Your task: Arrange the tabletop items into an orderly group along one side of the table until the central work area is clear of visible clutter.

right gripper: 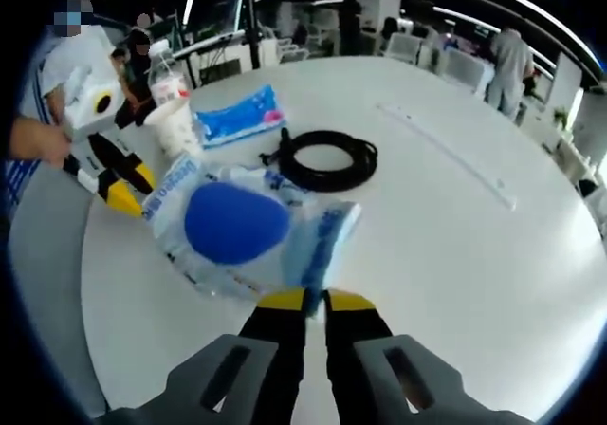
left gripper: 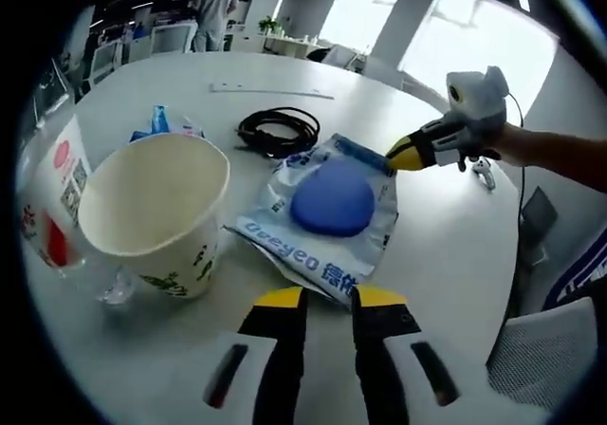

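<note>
You are working with the crinkly see-through plastic bag with blue writing (right gripper: 237, 226), which is lying in the middle of the round white worktop (right gripper: 455, 235) with a smooth blue dome-shaped lump (right gripper: 235, 222) inside it. The bag is looking light, floppy and slippery, so its edge is the best place to take hold, not the round lump.

Your right hand-held gripper (right gripper: 316, 301) is pinching the near corner of the bag, jaws squeezed together on the plastic. It is reaching in low from the side, with your arm stretched over the worktop.

Your left hand-held gripper (left gripper: 327, 298) is pointing at the other edge of the bag with its jaws nearly together, gripping nothing.

The big white paper cup (left gripper: 163, 212) is standing just beside the bag, and the coiled black cable (left gripper: 278, 131) is lying behind it.
</note>
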The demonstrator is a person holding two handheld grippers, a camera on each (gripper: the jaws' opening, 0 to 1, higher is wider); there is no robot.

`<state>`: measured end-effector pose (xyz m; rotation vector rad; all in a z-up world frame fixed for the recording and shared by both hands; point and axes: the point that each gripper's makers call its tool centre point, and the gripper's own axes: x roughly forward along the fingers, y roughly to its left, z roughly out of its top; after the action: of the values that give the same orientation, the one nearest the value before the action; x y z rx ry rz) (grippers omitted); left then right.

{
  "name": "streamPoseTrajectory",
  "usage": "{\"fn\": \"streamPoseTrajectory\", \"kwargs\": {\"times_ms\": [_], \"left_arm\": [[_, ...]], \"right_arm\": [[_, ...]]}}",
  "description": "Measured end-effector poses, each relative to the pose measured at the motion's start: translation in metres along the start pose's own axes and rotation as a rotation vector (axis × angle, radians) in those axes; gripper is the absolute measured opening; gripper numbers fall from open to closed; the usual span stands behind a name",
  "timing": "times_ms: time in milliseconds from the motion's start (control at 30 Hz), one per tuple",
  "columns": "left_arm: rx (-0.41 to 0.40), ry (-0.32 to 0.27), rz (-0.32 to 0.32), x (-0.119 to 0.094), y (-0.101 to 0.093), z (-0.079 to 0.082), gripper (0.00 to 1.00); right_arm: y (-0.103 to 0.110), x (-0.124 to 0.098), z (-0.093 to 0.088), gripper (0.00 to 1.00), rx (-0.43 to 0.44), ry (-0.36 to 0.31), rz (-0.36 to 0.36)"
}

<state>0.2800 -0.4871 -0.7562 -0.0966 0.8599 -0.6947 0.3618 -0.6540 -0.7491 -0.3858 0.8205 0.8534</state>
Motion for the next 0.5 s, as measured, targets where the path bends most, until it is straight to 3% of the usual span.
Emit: {"fn": "streamPoseTrajectory", "kwargs": {"times_ms": [500], "left_arm": [[-0.095,-0.001,0.013,0.0054,0.0038,-0.0004,0.06]], "right_arm": [[0.0019,-0.0039,-0.0055,0.01,0.038,0.007,0.009]]}}
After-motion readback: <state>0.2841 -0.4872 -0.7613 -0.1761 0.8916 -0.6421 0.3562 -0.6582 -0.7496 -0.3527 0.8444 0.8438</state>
